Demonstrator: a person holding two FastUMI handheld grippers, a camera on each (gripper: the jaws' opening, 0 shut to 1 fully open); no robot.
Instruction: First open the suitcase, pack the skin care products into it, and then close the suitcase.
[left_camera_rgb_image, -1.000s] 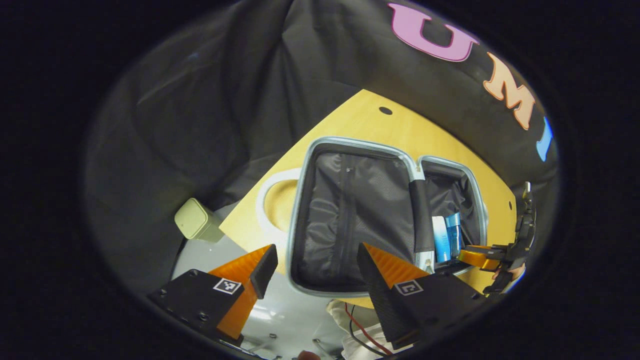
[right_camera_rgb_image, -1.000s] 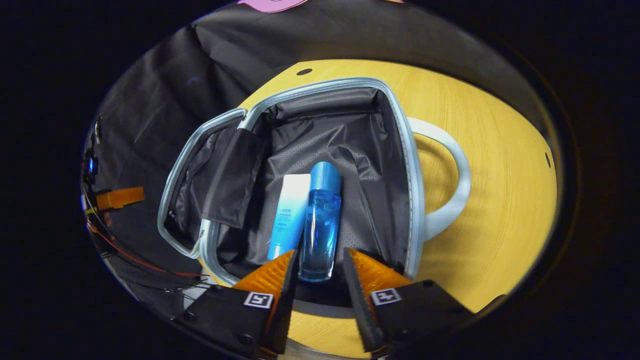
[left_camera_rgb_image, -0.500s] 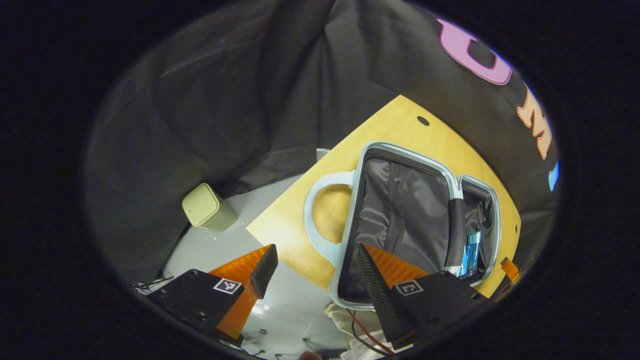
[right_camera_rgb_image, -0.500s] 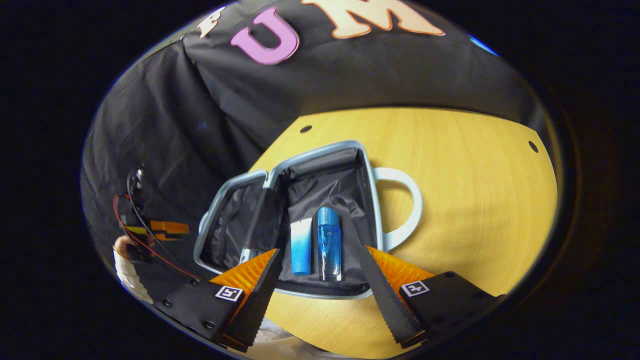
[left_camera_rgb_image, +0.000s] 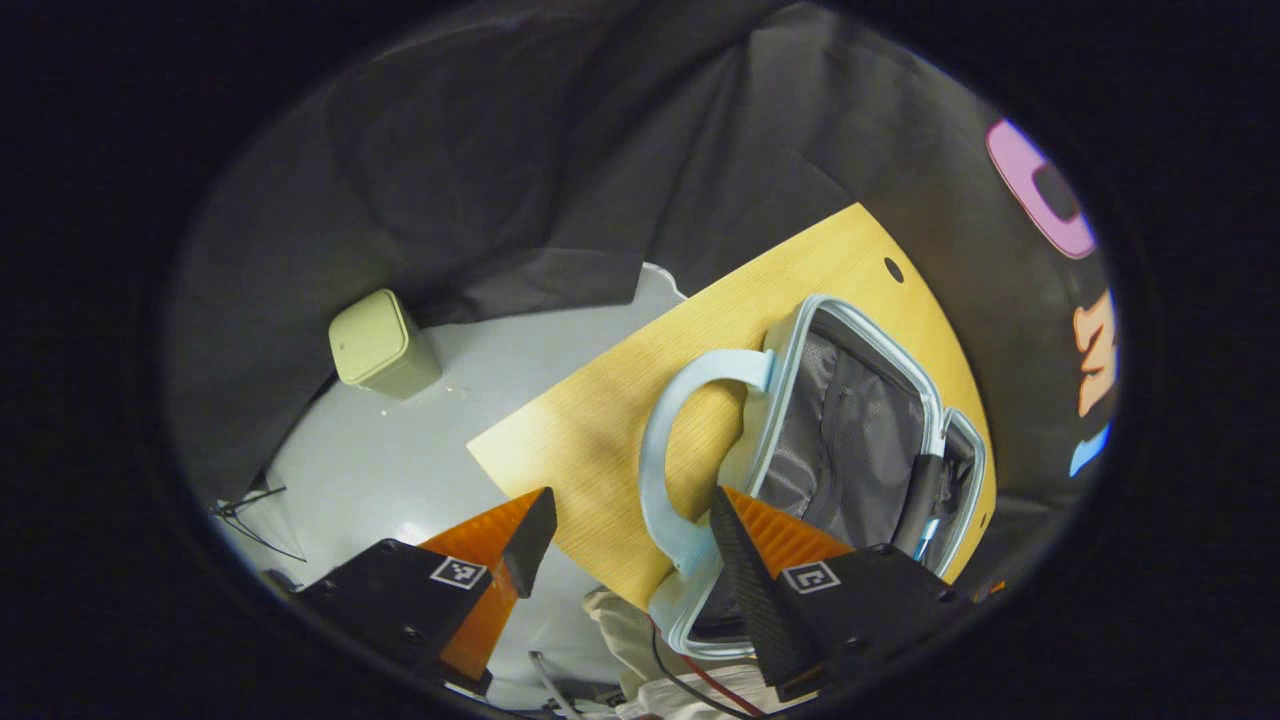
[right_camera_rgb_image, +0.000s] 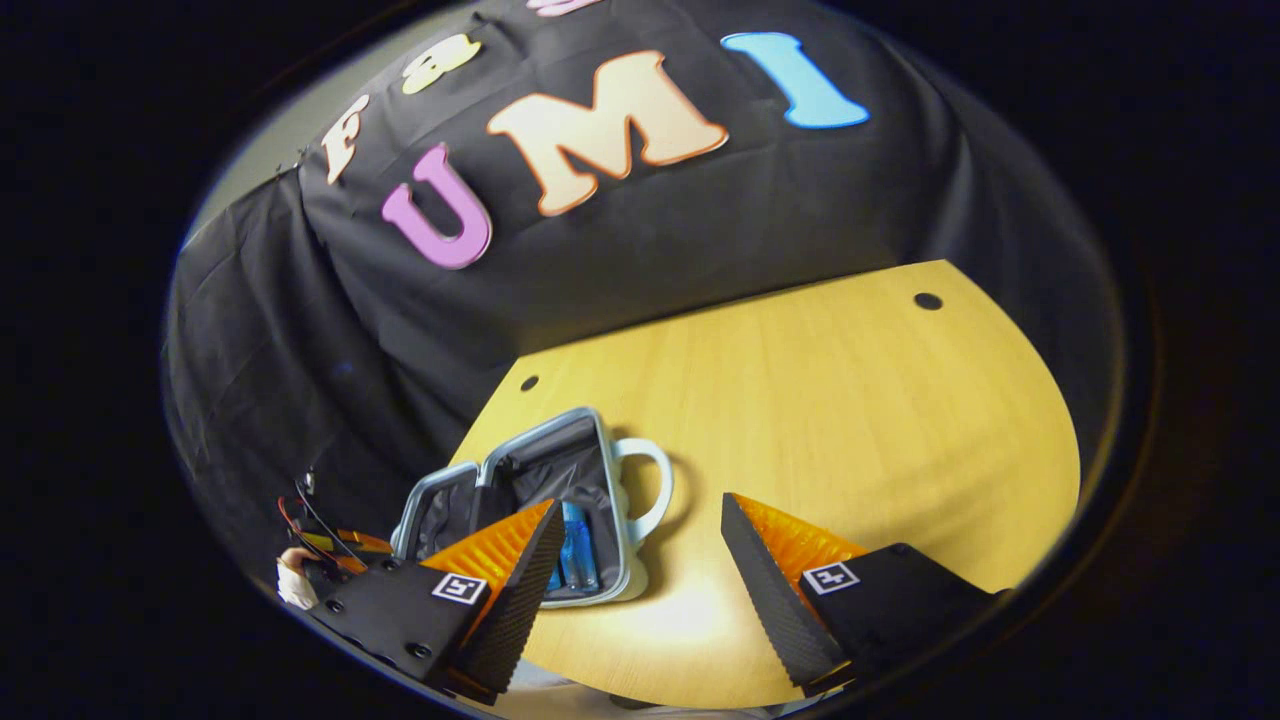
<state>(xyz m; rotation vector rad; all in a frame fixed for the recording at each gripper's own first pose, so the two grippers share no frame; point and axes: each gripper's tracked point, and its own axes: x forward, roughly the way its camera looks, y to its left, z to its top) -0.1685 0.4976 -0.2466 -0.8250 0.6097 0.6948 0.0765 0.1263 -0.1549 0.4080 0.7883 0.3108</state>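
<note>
Wooden table (right_camera_rgb_image: 800, 400) bears the open suitcase (right_camera_rgb_image: 540, 480), blue skin care products (right_camera_rgb_image: 575, 555) now inside, as the right gripper (right_camera_rgb_image: 640, 570), spread and empty, pulls back; closing remains.

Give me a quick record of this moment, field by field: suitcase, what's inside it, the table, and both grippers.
suitcase: open, lying flat on the table, light handle toward the bare side
contents: blue bottle inside
table: wooden
left gripper: open, empty, by the suitcase handle
right gripper: open, empty, well back from the suitcase
floor item: small pale green bin
</note>
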